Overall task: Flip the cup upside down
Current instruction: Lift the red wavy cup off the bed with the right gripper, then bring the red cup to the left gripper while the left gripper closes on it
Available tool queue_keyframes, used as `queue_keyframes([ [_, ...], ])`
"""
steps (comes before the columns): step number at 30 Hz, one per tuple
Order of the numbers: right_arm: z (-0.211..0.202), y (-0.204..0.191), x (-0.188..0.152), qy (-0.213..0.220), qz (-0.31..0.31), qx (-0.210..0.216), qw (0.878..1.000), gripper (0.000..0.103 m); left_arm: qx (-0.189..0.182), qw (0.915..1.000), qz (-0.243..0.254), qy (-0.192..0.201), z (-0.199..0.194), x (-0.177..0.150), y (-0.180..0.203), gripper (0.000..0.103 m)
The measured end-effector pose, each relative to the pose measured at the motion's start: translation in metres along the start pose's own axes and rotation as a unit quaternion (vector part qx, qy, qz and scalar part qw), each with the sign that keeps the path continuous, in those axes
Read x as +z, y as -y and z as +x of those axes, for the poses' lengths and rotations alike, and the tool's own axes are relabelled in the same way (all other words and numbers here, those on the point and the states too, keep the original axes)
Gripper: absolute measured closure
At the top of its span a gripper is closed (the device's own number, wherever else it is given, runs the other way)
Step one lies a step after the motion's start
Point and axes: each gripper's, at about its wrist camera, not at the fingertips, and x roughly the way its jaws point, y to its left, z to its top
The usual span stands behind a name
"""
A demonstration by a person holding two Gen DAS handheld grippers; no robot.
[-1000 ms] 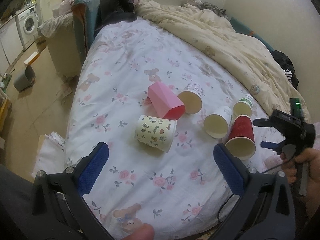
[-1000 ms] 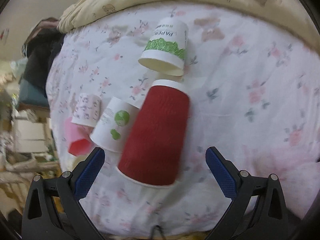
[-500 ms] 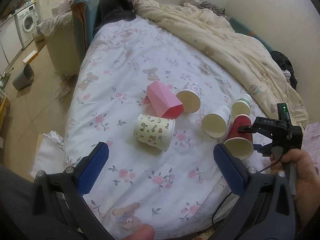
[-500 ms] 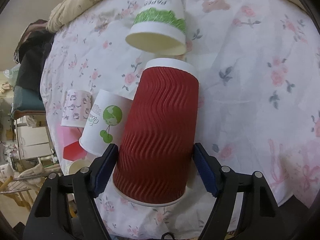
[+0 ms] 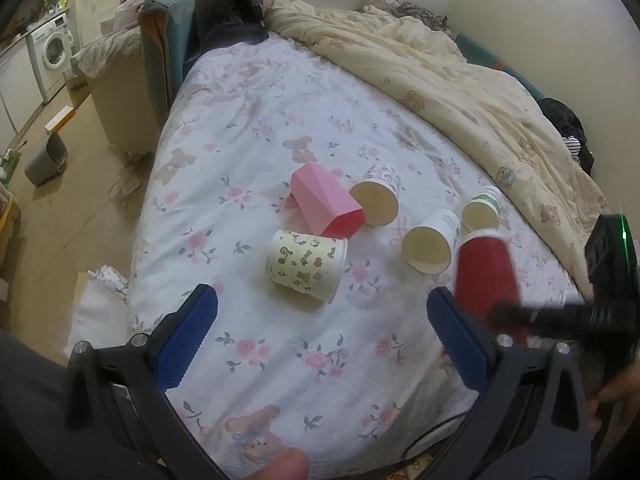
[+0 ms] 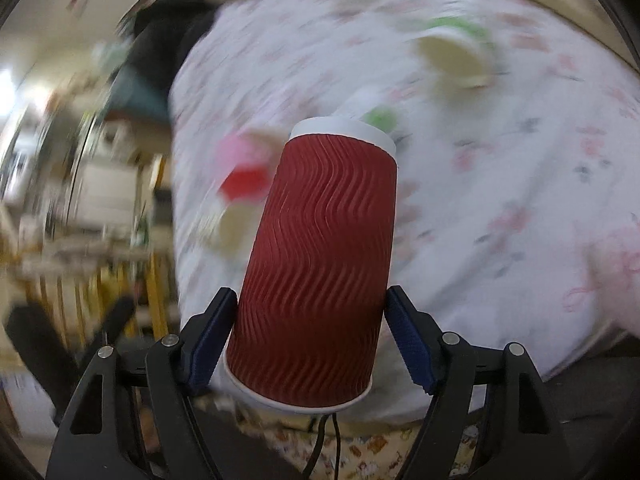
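Note:
My right gripper (image 6: 310, 334) is shut on the red ribbed paper cup (image 6: 320, 264) and holds it lifted off the bed, its white base pointing away from the camera and its rim near the fingers. In the left wrist view the red cup (image 5: 486, 276) is blurred, with the right gripper (image 5: 520, 312) across it. My left gripper (image 5: 320, 336) is open and empty above the bed's near edge. A cartoon-print cup (image 5: 306, 265) lies on its side just beyond it.
On the floral bed sheet (image 5: 248, 128) lie a pink faceted cup (image 5: 326, 206), a small patterned cup (image 5: 378, 200), a white cup (image 5: 430, 240) and a green-banded cup (image 5: 482, 210). A cream duvet (image 5: 440, 80) covers the far right. The floor drops off at left.
My right gripper closed around the red cup, then lifted and swung it; the right wrist view is now blurred by motion. The left gripper has barely moved.

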Motion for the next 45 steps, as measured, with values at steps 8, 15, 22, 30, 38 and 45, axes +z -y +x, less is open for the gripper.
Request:
queue_keyframes([
  [8,0.083,-0.037,-0.003,-0.084,-0.109,-0.027,0.990,0.025,0.011,0.9999,-0.009,-0.005,0.001,0.001,-0.008,0.000],
  [15,0.100,-0.041,0.002,-0.111,-0.121,-0.042,0.986,0.023,0.008,0.9996,-0.022,-0.018,0.006,0.002,-0.012,0.000],
  [22,0.088,-0.033,-0.004,-0.114,-0.126,-0.038,0.985,0.017,0.007,0.9999,0.000,-0.016,0.005,-0.001,-0.003,0.000],
  [30,0.046,-0.041,-0.004,-0.068,-0.121,-0.005,0.990,0.009,0.008,0.9998,0.001,-0.018,0.006,-0.002,-0.001,0.000],
  [38,-0.023,-0.032,-0.003,0.053,-0.109,-0.015,0.992,0.007,0.017,0.9996,0.004,-0.022,0.010,-0.005,-0.002,0.000],
  [45,-0.022,-0.008,-0.005,0.086,-0.089,-0.025,0.992,0.007,0.046,0.9983,0.034,-0.016,0.010,-0.009,0.007,0.000],
])
